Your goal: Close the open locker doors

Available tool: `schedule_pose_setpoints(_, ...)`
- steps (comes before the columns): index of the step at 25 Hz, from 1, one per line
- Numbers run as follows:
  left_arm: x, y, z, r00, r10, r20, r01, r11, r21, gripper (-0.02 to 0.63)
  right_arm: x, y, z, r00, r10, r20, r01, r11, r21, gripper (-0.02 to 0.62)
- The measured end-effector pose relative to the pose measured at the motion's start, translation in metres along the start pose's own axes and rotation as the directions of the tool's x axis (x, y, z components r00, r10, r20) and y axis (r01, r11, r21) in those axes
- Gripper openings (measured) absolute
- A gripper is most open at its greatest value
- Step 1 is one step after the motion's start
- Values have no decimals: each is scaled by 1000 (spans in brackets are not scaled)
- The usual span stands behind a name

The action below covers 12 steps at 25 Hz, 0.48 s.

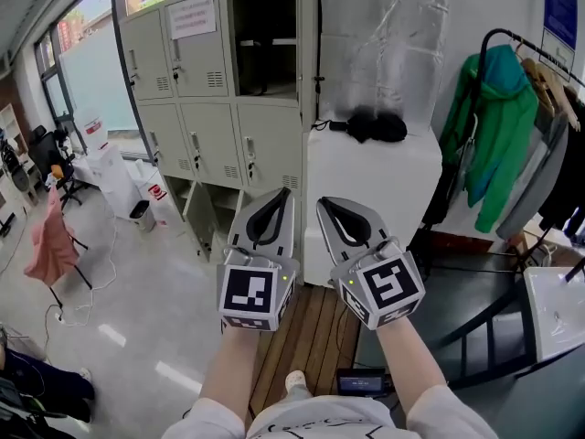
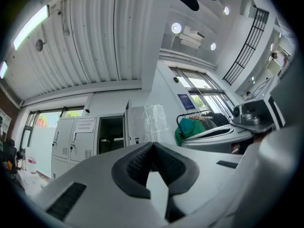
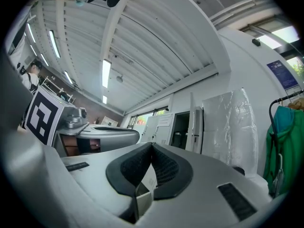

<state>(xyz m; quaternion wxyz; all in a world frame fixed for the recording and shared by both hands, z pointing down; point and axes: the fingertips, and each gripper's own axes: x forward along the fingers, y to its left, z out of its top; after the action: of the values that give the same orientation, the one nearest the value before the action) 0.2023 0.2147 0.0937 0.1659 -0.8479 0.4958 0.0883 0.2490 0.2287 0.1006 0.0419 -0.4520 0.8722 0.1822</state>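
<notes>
A bank of beige lockers [image 1: 196,90] stands ahead on the left. Its top right locker [image 1: 265,39] is open and dark inside, its door [image 1: 309,35] swung to the right. A bottom-row locker [image 1: 219,218] is also open, its door [image 1: 194,210] swung out. My left gripper [image 1: 276,195] and right gripper [image 1: 332,205] are side by side in front of me, well short of the lockers, both shut and empty. The open top locker [image 2: 111,134] shows above the shut jaws in the left gripper view, and the same locker [image 3: 181,129] shows in the right gripper view.
A white cabinet [image 1: 375,190] with a black thing [image 1: 375,126] on top stands right of the lockers, under a plastic-wrapped panel [image 1: 384,35]. A clothes rack with a green jacket [image 1: 498,117] is at the right. White bags [image 1: 110,176] and a pink cloth [image 1: 50,240] are at the left.
</notes>
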Motion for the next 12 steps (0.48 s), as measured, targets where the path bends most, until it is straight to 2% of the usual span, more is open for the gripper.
schedule_pose_setpoints(5,38,28,-10,1000,-17,-5,17,1000,-5,28,47,-30,-6,1000,-17,1,17,1000,-25,21)
schedule_pose_setpoints(12,89,66,-21,999,-38,12,38,999,-13,28,105,-71,-17,998,-56,-4,56,998,1,21)
